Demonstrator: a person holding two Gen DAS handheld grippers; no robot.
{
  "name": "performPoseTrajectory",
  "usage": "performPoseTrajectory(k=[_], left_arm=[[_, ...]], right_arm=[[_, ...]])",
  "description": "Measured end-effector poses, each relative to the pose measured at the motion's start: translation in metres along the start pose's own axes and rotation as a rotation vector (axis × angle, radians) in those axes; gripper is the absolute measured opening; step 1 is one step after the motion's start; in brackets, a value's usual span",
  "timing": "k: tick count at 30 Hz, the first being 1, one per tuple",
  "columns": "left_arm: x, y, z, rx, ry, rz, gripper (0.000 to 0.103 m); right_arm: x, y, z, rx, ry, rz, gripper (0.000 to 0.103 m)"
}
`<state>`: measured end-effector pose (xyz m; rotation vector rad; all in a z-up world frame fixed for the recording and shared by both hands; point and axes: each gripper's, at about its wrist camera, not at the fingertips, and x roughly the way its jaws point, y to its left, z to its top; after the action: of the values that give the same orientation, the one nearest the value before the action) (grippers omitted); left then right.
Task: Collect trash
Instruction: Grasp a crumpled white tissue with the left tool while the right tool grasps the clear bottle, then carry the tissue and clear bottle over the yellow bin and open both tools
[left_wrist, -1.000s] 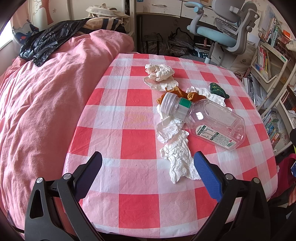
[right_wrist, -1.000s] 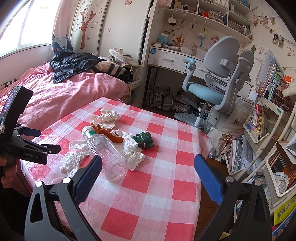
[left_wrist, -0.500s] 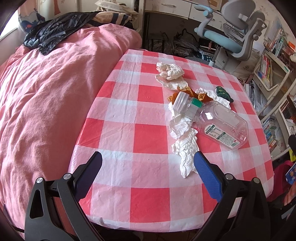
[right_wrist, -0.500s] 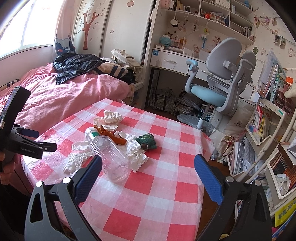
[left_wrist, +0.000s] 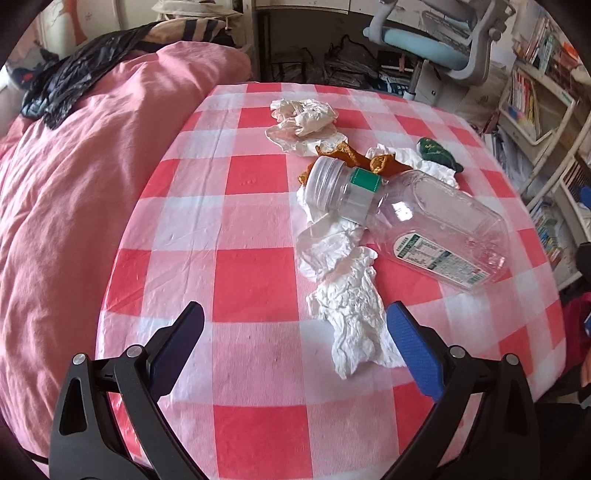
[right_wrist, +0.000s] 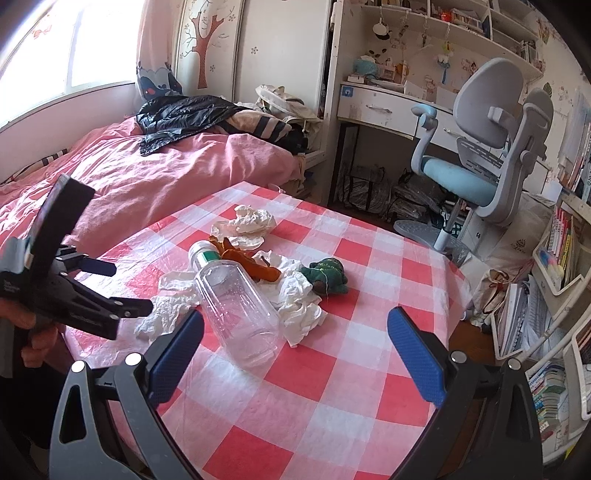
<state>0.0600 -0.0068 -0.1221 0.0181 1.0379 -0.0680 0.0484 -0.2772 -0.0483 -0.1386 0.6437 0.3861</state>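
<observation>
Left tongs (left_wrist: 294, 328) have moved closer to the crumpled tissue (left_wrist: 351, 310).

No text can be read. A green-and-white printed label (left_wrist: 439, 260) sits on the clear plastic bottle (left_wrist: 413, 225), near its base, its print too small to make out.
</observation>
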Motion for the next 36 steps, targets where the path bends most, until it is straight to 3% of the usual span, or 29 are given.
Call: performPoseTrajectory(k=[3,6,8,10,11,14,15,21,23,26,30,36], left_arm=[[0.013,-0.007,0.011,0.040,-0.018,0.041,0.095],[0.034,-0.012,0.013,0.067,0.074,0.010,0.095],[0.032,-0.013,0.013,0.064,0.083,-0.008,0.093],[0.029,-0.013,0.012,0.084,0.080,-0.010,0.081],[0.027,-0.012,0.011,0.092,0.075,-0.013,0.071],[0.016,0.001,0.010,0.104,0.092,-0.048,0.021],[0.011,0.009,0.009,0.090,0.102,-0.070,0.014],[-0.015,0.035,0.008,0.121,0.070,-0.080,0.008],[-0.016,0.039,0.009,0.113,0.066,-0.079,0.008],[-0.019,0.039,0.012,0.104,0.050,-0.106,0.008],[-0.026,0.046,0.013,0.057,0.023,-0.137,0.008],[-0.053,0.053,0.013,-0.021,-0.108,-0.206,0.008]], right_arm=[[0.004,-0.005,-0.004,-0.018,0.025,0.030,0.095],[0.009,-0.004,-0.003,-0.043,0.042,0.054,0.095],[0.015,0.008,0.000,-0.066,0.052,0.074,0.095],[0.026,0.019,0.007,-0.104,0.067,0.091,0.095],[0.032,0.023,0.009,-0.123,0.075,0.100,0.095],[0.051,0.040,0.019,-0.179,0.098,0.130,0.095],[0.056,0.044,0.021,-0.193,0.106,0.138,0.095],[0.102,0.063,0.024,-0.251,0.236,0.172,0.093],[0.107,0.067,0.019,-0.256,0.282,0.210,0.066],[0.095,0.069,0.016,-0.261,0.287,0.231,0.056],[0.074,0.058,0.017,-0.167,0.269,0.295,0.055],[0.038,0.032,0.029,0.018,0.181,0.372,0.055]])
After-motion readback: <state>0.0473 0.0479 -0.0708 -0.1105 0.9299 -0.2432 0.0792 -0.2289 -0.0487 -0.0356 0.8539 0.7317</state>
